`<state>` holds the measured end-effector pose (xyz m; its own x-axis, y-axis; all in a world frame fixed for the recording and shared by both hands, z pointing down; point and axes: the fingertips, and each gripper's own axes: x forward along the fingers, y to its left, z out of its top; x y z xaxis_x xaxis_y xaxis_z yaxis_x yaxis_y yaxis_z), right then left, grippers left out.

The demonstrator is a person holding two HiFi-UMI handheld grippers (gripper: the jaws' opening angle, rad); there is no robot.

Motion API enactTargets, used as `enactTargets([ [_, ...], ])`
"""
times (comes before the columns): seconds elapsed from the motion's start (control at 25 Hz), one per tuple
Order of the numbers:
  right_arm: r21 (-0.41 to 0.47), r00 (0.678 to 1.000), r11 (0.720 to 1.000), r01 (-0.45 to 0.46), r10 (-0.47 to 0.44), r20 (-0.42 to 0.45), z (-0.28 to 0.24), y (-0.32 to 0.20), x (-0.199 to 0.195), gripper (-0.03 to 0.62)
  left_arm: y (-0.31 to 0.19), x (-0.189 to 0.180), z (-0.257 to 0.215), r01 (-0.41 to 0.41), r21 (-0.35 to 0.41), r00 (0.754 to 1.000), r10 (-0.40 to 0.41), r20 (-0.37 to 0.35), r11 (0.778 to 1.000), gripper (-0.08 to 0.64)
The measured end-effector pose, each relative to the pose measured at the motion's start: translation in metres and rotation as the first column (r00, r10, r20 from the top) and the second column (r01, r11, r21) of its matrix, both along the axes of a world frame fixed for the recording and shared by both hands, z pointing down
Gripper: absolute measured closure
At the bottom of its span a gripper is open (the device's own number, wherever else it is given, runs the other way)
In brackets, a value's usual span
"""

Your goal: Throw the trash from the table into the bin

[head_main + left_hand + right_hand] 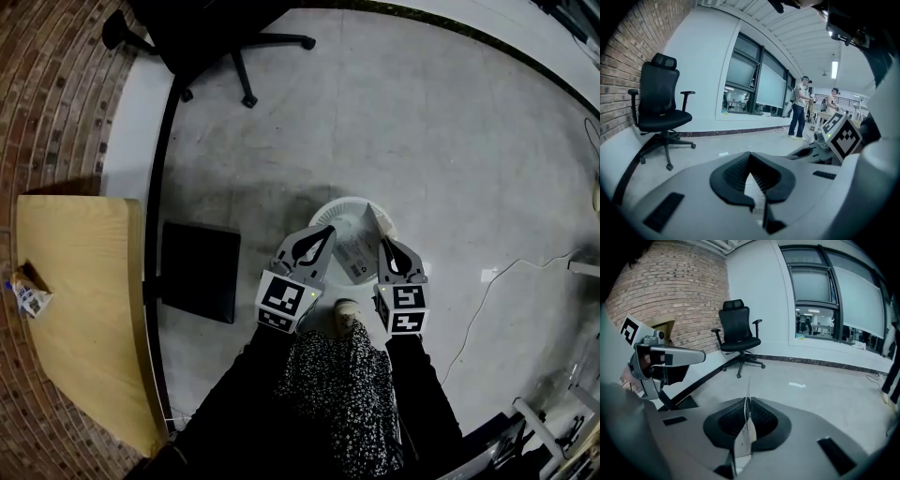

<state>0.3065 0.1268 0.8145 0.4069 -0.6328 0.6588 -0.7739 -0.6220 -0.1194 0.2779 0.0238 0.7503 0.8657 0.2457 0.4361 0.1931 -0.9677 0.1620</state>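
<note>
White bin (328, 212): round, open-topped, on the grey floor just ahead of the person's shoe (345, 315); part of its mouth is covered by the item below.
Printed wrapper (359, 255): thin, pale sheet of trash, held between both tongs directly over the bin mouth and not yet inside.
Left tongs (322, 240): shut narrow on one edge of the wrapper; the left gripper view shows the ribbed pads (736, 174) pinching the printed strip.
Right tongs (385, 247): closed almost fully on the opposite edge; in the right gripper view the sheet stands edge-on between the pads.
Step in hand: release over the bin, judged from the position.
Method, advised: keep both tips inside the line of the rim. Bring them a little closer so the sheet sags into the opening. Open both tongs together, or open one and let the sheet hang down before opening the other.
Risk, judged: light film may cling to a pad or drift past the rim; check that it has fallen clear before lifting away.
Small packet (30, 292): lies on the wooden tabletop (89, 319) at far left, well apart from the bin; likely the next item to fetch.
Surroundings: black office chair (202, 37); dark floor mat (199, 270) beside the tabletop.
</note>
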Motion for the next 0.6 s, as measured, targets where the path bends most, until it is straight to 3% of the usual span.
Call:
enactTargets([
  [0.16,0.01,1.0,1.0,-0.004,0.004,-0.01,0.0,-0.002,0.0,0.577,-0.002,0.0,-0.001,0.007,-0.004,1.0,-0.007,-0.007,1.0,0.554],
  [0.28,0.018,0.998,1.0,0.0,-0.001,0.058,0.008,-0.004,-0.008,0.575,-0.004,-0.003,-0.001,0.012,-0.006,1.0,-0.012,-0.009,1.0,0.554],
  [0.32,0.021,0.994,1.0,0.004,-0.006,0.111,0.014,-0.006,-0.012,0.522,-0.005,-0.004,-0.002,0.016,-0.007,1.0,-0.016,-0.009,1.0,0.554],
  [0.36,0.026,0.987,1.0,0.006,-0.01,0.162,0.019,-0.009,-0.017,0.425,-0.006,-0.005,-0.002,0.02,-0.008,1.0,-0.02,-0.007,1.0,0.554],
  [0.44,0.037,0.977,0.999,0.003,-0.011,0.214,0.024,-0.013,-0.023,0.347,-0.008,-0.007,-0.002,0.025,-0.008,1.0,-0.025,-0.002,1.0,0.554],
  [0.6,0.035,0.984,0.999,0.007,-0.013,0.179,0.02,-0.016,-0.023,0.33,-0.011,-0.009,-0.004,0.027,-0.011,1.0,-0.027,-0.004,1.0,0.554],
])
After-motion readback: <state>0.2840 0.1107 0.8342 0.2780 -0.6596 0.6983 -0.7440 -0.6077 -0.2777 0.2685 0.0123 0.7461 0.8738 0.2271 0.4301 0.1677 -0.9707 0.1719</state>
